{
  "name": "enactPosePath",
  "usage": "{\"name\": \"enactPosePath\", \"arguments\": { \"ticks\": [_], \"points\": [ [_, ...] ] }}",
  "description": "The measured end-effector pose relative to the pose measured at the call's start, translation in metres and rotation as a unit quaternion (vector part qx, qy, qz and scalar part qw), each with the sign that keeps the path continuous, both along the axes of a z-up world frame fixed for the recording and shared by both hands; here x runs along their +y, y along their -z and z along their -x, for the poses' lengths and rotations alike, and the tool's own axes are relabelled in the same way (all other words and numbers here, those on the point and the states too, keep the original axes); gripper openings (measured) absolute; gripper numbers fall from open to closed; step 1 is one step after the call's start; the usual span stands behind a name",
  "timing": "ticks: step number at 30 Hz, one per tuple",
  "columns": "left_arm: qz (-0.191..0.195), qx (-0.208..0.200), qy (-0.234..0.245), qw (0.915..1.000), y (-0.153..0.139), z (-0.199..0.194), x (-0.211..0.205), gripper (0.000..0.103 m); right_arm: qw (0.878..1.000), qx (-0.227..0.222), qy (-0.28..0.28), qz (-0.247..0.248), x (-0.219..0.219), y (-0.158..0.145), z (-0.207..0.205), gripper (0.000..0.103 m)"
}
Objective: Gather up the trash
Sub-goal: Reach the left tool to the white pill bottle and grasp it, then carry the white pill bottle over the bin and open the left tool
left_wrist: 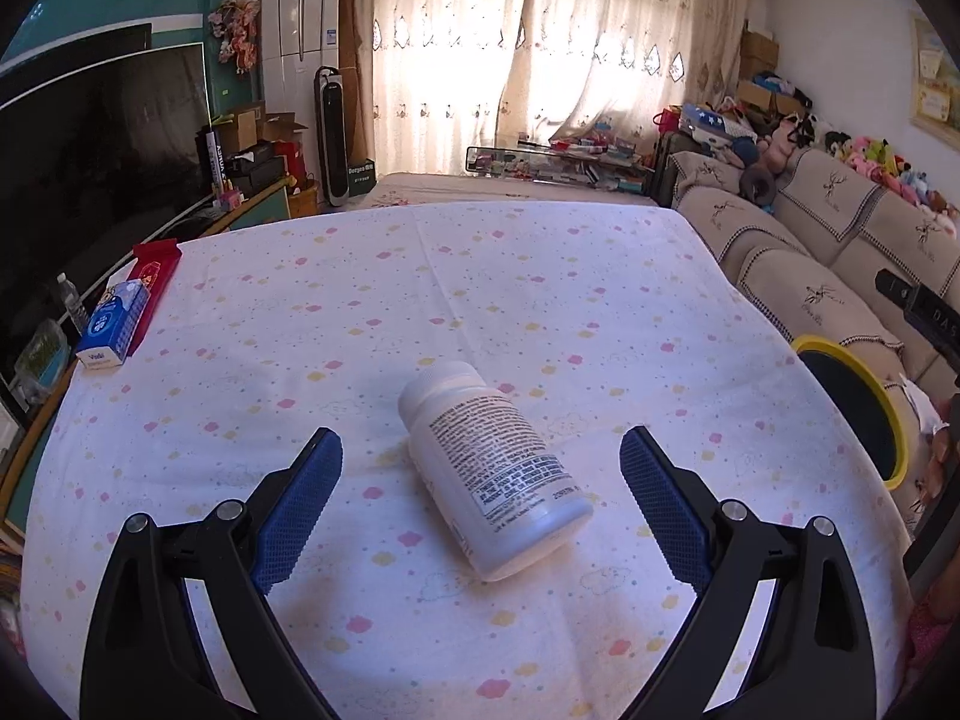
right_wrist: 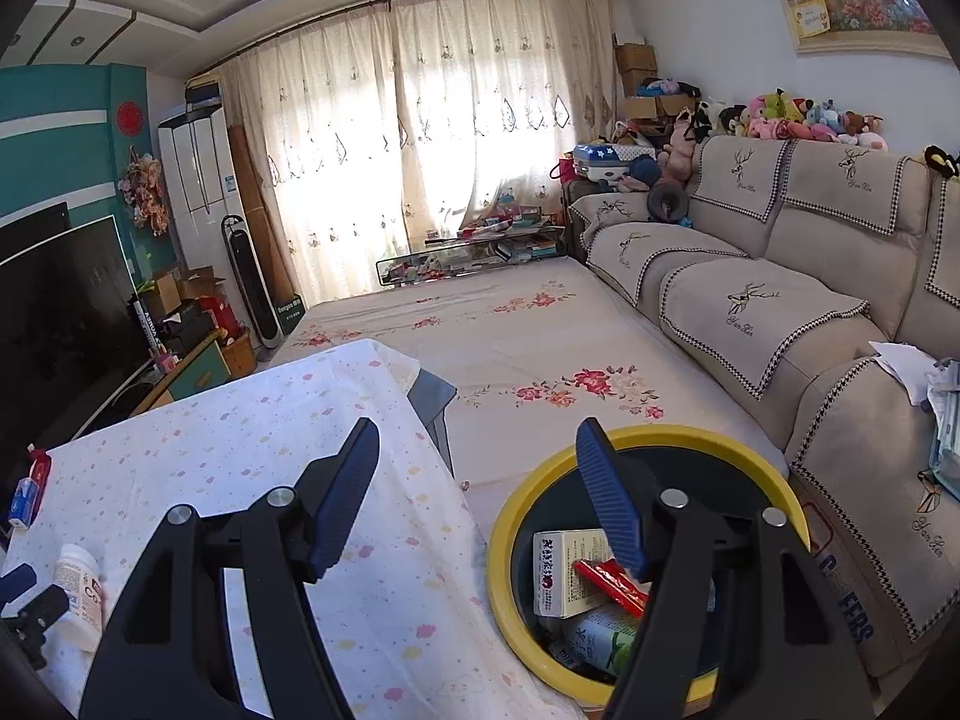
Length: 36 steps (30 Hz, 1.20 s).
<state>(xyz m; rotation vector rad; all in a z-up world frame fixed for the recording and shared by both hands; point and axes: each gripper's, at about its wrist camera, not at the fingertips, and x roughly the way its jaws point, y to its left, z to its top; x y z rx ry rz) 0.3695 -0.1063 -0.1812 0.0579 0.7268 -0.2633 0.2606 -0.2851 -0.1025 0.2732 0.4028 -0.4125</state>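
Observation:
A white pill bottle (left_wrist: pixel 492 468) lies on its side on the table's spotted cloth (left_wrist: pixel 420 300), cap pointing away. My left gripper (left_wrist: pixel 480 480) is open with a finger on each side of the bottle, not touching it. The bottle also shows in the right wrist view (right_wrist: pixel 78 594) at the far left. My right gripper (right_wrist: pixel 480 498) is open and empty, above the gap between the table edge and a yellow-rimmed black trash bin (right_wrist: pixel 510 546). The bin holds a white carton (right_wrist: pixel 564 576), a red wrapper (right_wrist: pixel 612 585) and a green-labelled package (right_wrist: pixel 600 636). The bin also shows in the left wrist view (left_wrist: pixel 852 402).
A blue tissue pack (left_wrist: pixel 114 324) and a red box (left_wrist: pixel 156 282) lie at the table's far left edge. A TV (left_wrist: pixel 102 162) stands left. A beige sofa (right_wrist: pixel 780 300) runs along the right. A floral-covered surface (right_wrist: pixel 510 336) lies beyond the table.

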Motion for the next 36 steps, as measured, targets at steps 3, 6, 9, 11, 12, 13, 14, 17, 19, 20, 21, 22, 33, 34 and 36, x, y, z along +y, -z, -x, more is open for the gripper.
{"name": "enactPosePath", "arguments": {
  "ticks": [3, 6, 9, 11, 12, 13, 14, 17, 19, 20, 21, 22, 33, 34, 36],
  "points": [
    [-0.009, 0.011, -0.012, 0.9998, 0.004, -0.005, -0.007, 0.09, 1.0, 0.005, -0.013, 0.0, 0.003, 0.001, -0.002, 0.065],
    [-0.023, 0.018, -0.024, 0.9993, 0.006, -0.009, -0.009, 0.077, 1.0, 0.002, -0.016, 0.0, 0.002, 0.0, -0.001, 0.066],
    [-0.023, 0.033, -0.031, 0.9987, 0.01, -0.016, -0.008, 0.074, 1.0, 0.0, -0.016, -0.005, 0.001, -0.001, 0.001, 0.067],
    [-0.029, 0.035, -0.031, 0.9985, 0.011, -0.017, -0.008, 0.073, 1.0, 0.002, -0.017, -0.007, -0.001, -0.001, 0.0, 0.067],
    [-0.032, 0.035, -0.03, 0.9984, 0.012, -0.018, -0.009, 0.068, 1.0, 0.002, -0.017, -0.007, -0.001, 0.0, -0.001, 0.067],
    [-0.034, 0.037, -0.028, 0.9983, 0.013, -0.019, -0.008, 0.066, 1.0, 0.003, -0.017, -0.008, -0.001, 0.0, -0.001, 0.067],
    [-0.037, 0.039, -0.027, 0.9982, 0.014, -0.02, -0.009, 0.063, 1.0, 0.003, -0.018, -0.009, -0.003, -0.001, -0.001, 0.067],
    [-0.046, 0.047, -0.024, 0.9976, 0.017, -0.023, -0.012, 0.054, 1.0, 0.006, -0.02, -0.009, -0.002, 0.0, -0.003, 0.067],
    [-0.049, 0.049, -0.022, 0.9973, 0.019, -0.027, -0.013, 0.05, 1.0, 0.006, -0.022, -0.01, -0.004, -0.001, -0.003, 0.067],
    [-0.048, 0.049, -0.02, 0.9975, 0.019, -0.027, -0.012, 0.05, 1.0, 0.006, -0.022, -0.011, -0.004, 0.0, -0.003, 0.067],
    [-0.049, 0.048, -0.017, 0.9975, 0.018, -0.027, -0.013, 0.05, 1.0, 0.006, -0.023, -0.011, -0.004, 0.0, -0.003, 0.067],
    [-0.05, 0.046, -0.015, 0.9976, 0.018, -0.027, -0.012, 0.049, 1.0, 0.006, -0.023, -0.013, -0.004, 0.0, -0.003, 0.067],
    [-0.047, 0.008, 0.035, 0.9982, -0.016, 0.001, -0.034, 0.049, 1.0, -0.002, -0.019, -0.023, -0.013, 0.0, 0.003, 0.067],
    [-0.046, 0.005, 0.043, 0.998, -0.02, 0.003, -0.041, 0.049, 0.999, -0.001, -0.02, -0.028, -0.016, -0.001, 0.005, 0.067],
    [-0.043, 0.0, 0.059, 0.9973, -0.028, 0.007, -0.054, 0.049, 0.999, -0.004, -0.021, -0.031, -0.019, -0.004, 0.011, 0.067]
  ]
}}
